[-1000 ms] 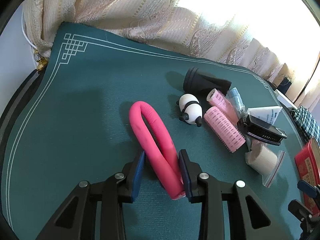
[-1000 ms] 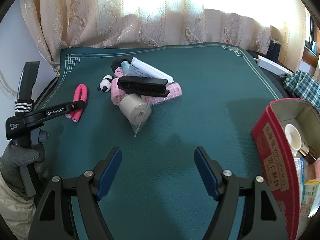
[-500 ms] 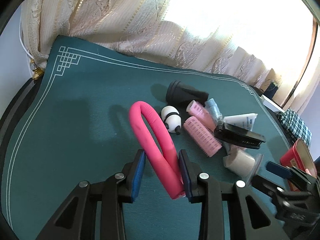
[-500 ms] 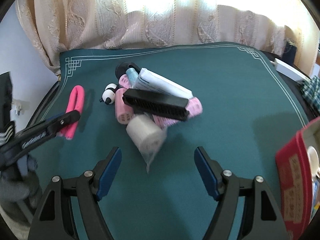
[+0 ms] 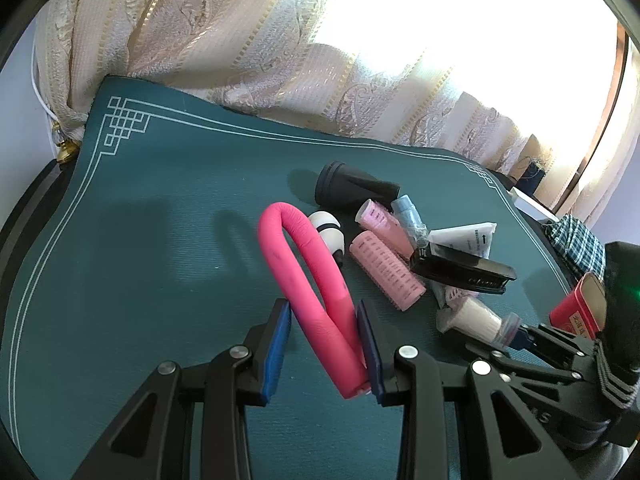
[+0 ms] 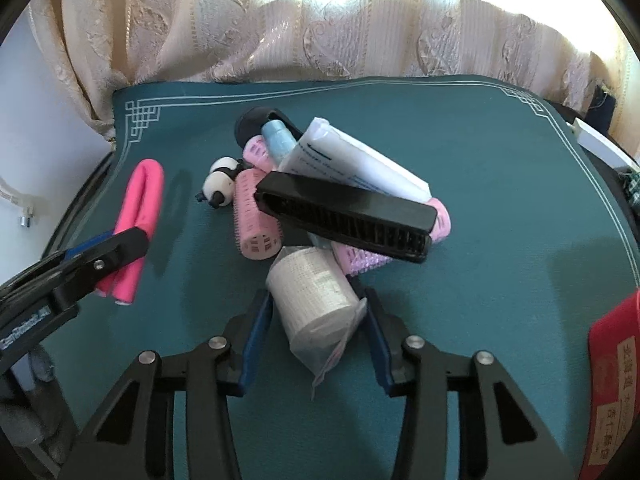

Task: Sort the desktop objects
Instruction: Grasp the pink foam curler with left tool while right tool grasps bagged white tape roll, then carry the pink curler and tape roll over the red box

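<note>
My left gripper (image 5: 322, 314) is shut on a bent pink foam curler (image 5: 304, 272), whose loop tilts up off the green mat (image 5: 160, 240). The right wrist view shows the same curler (image 6: 142, 196) at the left with the left gripper (image 6: 120, 248) on it. My right gripper (image 6: 316, 304) is closing on a white roll in a clear bag (image 6: 312, 296), at the near edge of the pile. Its blue pads (image 6: 260, 320) sit against both sides of the roll. The left wrist view catches that roll (image 5: 476, 318) and the right gripper (image 5: 520, 336) at the right.
The pile behind the roll holds a black comb (image 6: 348, 220), pink hair rollers (image 6: 254, 220), a white tube (image 6: 352, 160), a blue bottle (image 6: 280, 140), a panda toy (image 6: 220, 186) and a black nozzle (image 5: 352, 190). A red tin (image 6: 612, 380) stands at the right. Curtains hang behind the mat.
My right gripper moved forward to the pile and its jaws narrowed around the white roll. The left gripper kept the pink curler, whose loop has risen a little.
</note>
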